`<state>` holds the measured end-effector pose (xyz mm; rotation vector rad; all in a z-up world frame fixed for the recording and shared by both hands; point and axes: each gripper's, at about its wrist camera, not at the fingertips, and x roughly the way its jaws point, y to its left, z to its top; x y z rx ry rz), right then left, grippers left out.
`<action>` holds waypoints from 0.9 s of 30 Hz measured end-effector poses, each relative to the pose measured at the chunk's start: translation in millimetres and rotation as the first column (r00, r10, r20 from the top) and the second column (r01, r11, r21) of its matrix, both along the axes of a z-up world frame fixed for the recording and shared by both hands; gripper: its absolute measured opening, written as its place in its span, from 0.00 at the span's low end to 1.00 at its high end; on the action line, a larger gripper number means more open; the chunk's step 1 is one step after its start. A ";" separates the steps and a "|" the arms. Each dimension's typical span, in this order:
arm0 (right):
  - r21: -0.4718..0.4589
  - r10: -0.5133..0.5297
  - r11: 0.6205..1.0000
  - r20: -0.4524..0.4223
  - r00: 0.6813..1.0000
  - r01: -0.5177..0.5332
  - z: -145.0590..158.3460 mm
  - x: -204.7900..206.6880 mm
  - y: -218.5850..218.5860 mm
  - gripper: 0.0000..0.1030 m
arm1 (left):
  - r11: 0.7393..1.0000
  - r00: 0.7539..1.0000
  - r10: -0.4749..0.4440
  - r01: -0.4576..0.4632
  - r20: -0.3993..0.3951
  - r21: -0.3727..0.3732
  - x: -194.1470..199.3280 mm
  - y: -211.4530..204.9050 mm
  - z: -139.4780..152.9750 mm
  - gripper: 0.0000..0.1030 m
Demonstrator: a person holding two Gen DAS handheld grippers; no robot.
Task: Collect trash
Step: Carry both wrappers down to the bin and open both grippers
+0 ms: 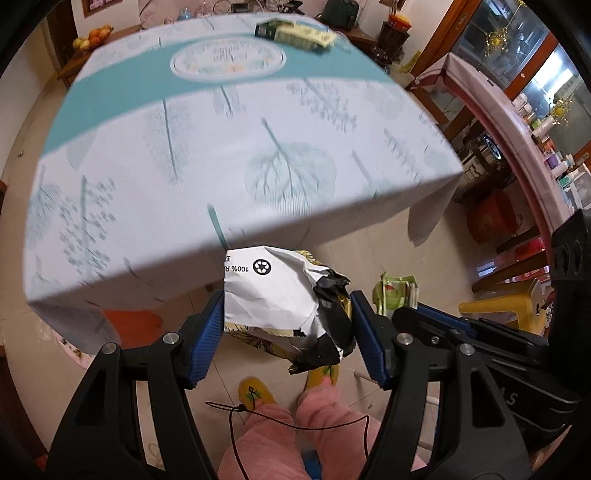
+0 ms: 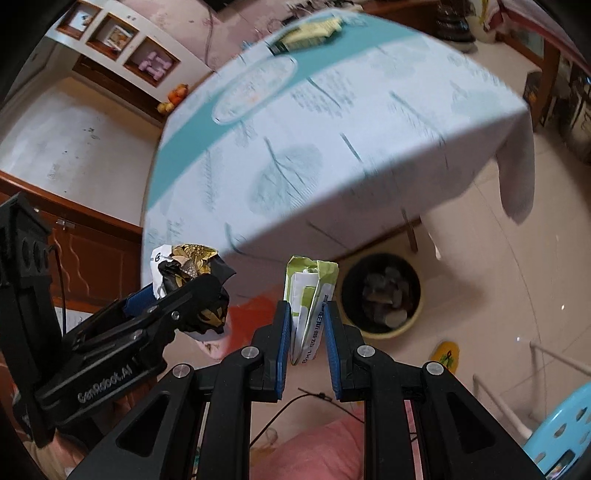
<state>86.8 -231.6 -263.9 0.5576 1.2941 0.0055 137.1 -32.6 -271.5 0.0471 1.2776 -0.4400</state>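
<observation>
My left gripper point(image 1: 288, 314) is shut on a crumpled white, black and gold snack bag point(image 1: 284, 295), held in front of the table's near edge above the floor. In the right wrist view the same bag point(image 2: 184, 269) shows at the left, in the left gripper point(image 2: 177, 295). My right gripper point(image 2: 306, 325) is shut on a flattened green and white wrapper point(image 2: 308, 295). In the left wrist view that wrapper point(image 1: 395, 291) appears to the right. A round dark trash bin point(image 2: 380, 295) with rubbish inside stands on the floor just right of the right gripper's fingers.
A table under a white and teal leaf-print cloth point(image 1: 229, 155) fills the upper view, with a flat green and yellow packet point(image 1: 295, 33) at its far end. A yellow stool point(image 1: 498, 310), a blue stool point(image 2: 565, 432) and the person's slippered feet point(image 1: 258, 395) are on the tiled floor.
</observation>
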 end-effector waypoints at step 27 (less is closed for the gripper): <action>0.001 0.032 0.999 -0.116 0.993 -0.032 -370.4 7.8 -44.7 0.41 | 0.991 0.994 0.110 -0.111 0.012 0.076 -7.6 -21.3 -347.8 0.64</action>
